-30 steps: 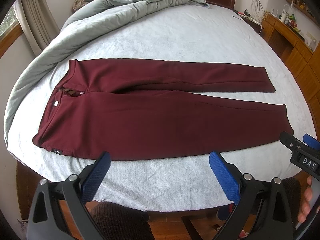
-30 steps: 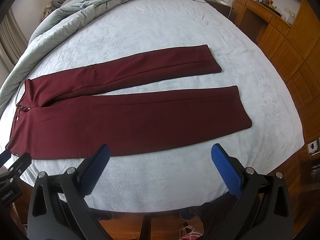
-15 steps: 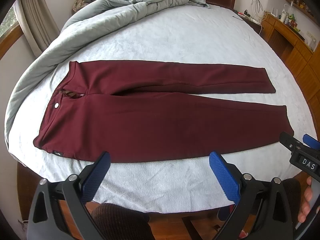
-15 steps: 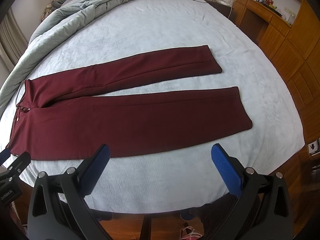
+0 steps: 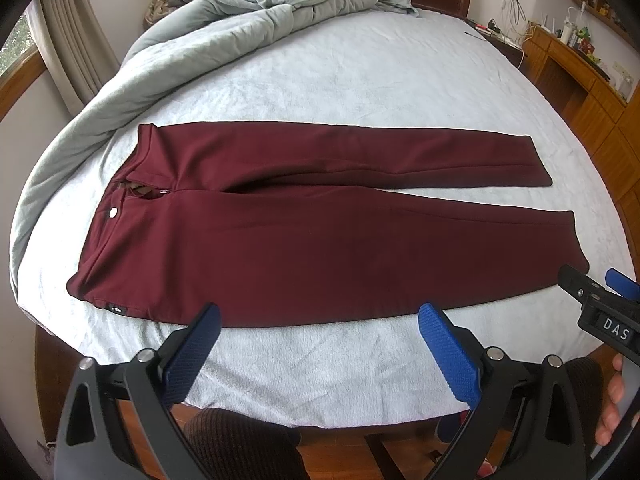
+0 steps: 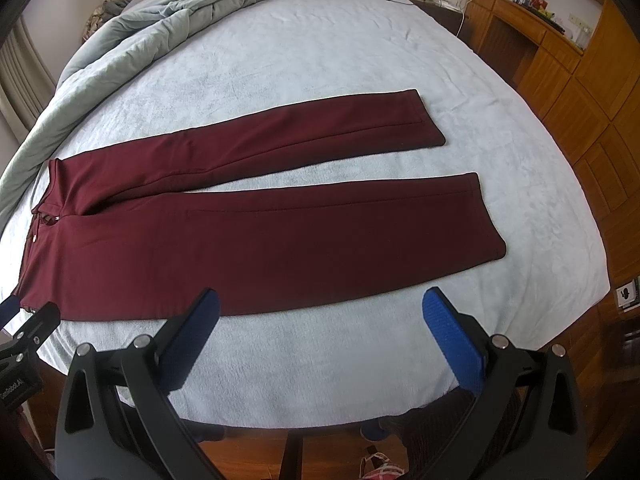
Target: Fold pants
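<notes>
Both our left gripper [image 5: 318,346] and right gripper [image 6: 320,330] gape wide and empty over the maroon pants [image 5: 320,232] spread flat mid-frame, so we'd best pinch waistband and hem together.

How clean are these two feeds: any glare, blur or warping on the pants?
Left wrist view: sharp, soft even daylight, no glare on the maroon fabric pants; fisheye bows the pale blue bed cover into a dome. Right wrist view: equally sharp, dark vignette in the corners, wooden cabinets curve at the edge.
</notes>
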